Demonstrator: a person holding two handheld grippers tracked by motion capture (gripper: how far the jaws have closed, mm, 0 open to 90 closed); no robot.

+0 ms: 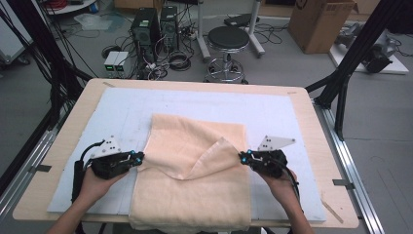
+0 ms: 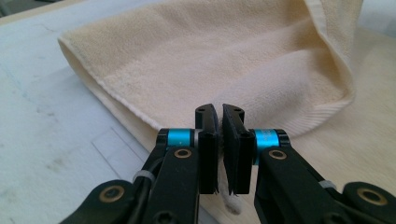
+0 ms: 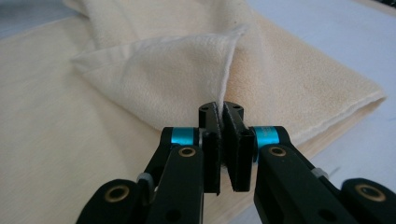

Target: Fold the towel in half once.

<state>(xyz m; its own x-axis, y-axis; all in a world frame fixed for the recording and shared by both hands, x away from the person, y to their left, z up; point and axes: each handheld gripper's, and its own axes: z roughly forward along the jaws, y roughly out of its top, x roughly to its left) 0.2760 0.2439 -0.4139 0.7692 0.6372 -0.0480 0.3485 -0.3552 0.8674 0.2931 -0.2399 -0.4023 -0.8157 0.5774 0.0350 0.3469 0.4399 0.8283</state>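
Left gripper (image 1: 140, 158) is clamped on the towel (image 1: 195, 190) at its left edge, a bit of cloth pinched between the jaws. Towel lies mid-table on the pale mat (image 1: 117, 105), near end hanging over the table (image 1: 311, 122) edge, upper layer lifted. Right gripper (image 1: 242, 157) is clamped on the right edge, corner peaked up. Looks like a fold in progress. Next: carry both edges together, level, keep tension even, lay flat.
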